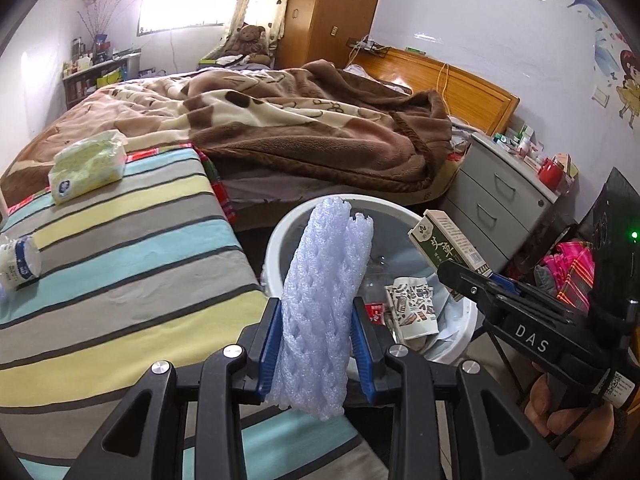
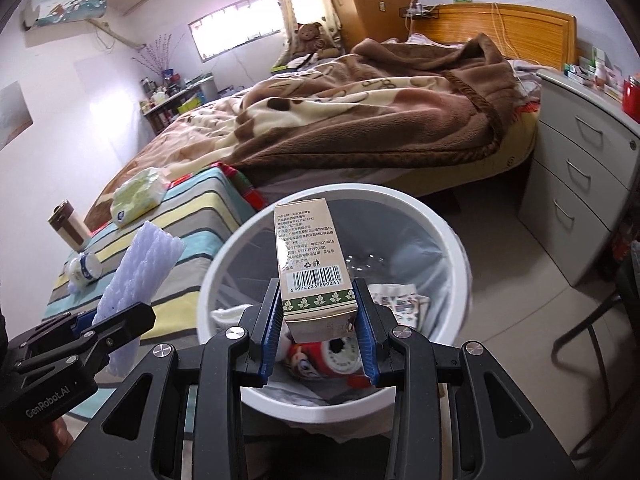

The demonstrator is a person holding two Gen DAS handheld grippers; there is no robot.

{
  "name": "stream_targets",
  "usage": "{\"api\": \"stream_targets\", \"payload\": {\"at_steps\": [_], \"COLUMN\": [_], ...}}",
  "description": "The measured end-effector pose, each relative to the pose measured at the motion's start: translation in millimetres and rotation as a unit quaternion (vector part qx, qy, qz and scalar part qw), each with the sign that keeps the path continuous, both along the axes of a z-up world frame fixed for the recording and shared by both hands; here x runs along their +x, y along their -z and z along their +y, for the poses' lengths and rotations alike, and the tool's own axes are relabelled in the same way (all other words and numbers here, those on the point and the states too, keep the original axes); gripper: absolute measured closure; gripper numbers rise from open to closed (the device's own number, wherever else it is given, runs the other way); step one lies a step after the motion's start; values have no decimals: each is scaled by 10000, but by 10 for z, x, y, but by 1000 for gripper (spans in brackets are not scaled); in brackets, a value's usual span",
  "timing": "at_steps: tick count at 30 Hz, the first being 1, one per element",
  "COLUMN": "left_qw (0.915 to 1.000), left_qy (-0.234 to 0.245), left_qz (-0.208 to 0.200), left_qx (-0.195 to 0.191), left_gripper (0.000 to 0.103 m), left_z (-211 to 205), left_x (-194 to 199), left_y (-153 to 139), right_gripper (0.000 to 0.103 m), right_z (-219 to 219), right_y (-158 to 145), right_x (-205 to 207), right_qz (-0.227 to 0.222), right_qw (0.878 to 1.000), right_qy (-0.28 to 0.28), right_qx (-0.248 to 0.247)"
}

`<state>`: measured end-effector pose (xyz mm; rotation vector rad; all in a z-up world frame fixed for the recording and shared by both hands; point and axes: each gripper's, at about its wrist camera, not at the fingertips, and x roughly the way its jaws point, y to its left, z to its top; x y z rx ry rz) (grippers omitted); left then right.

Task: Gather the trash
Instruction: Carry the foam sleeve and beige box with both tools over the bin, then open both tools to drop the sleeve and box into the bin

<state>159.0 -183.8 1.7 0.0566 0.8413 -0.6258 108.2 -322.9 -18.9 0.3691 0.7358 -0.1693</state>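
My left gripper [image 1: 318, 344] is shut on a pale blue foam net sleeve [image 1: 324, 300] and holds it upright beside the rim of a white trash bin [image 1: 280, 236]. My right gripper [image 2: 318, 328] is shut on a tan and green carton [image 2: 310, 264] and holds it above the bin [image 2: 224, 264], which has a clear liner and several bits of trash inside. The right gripper and carton [image 1: 448, 244] also show in the left wrist view; the left gripper and foam [image 2: 136, 276] show in the right wrist view.
A striped cloth surface [image 1: 120, 260] left of the bin carries a green tissue pack [image 1: 88, 164], a lying plastic bottle [image 1: 18, 260] and a brown-lidded cup [image 2: 70, 230]. Behind is a bed with a brown blanket [image 1: 300, 120]. A grey drawer unit [image 2: 580, 184] stands right.
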Motion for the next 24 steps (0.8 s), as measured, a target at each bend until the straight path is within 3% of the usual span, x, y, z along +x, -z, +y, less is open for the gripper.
{"api": "stream_targets", "payload": {"at_steps": [17, 24], "left_qw": [9998, 9994], "left_qy": [128, 188], "left_qz": [99, 273], "left_qx": [149, 71], "left_gripper": [69, 62], "left_z": [-449, -519], "left_x": [-30, 9], "left_y": [143, 212], "right_gripper": [67, 65], "right_z": [-230, -251], "right_y": [221, 249], "right_x": [20, 17], "right_qz": [323, 447], "right_qw": [9994, 9988], "right_qy": [106, 143], "right_qx": [41, -99]}}
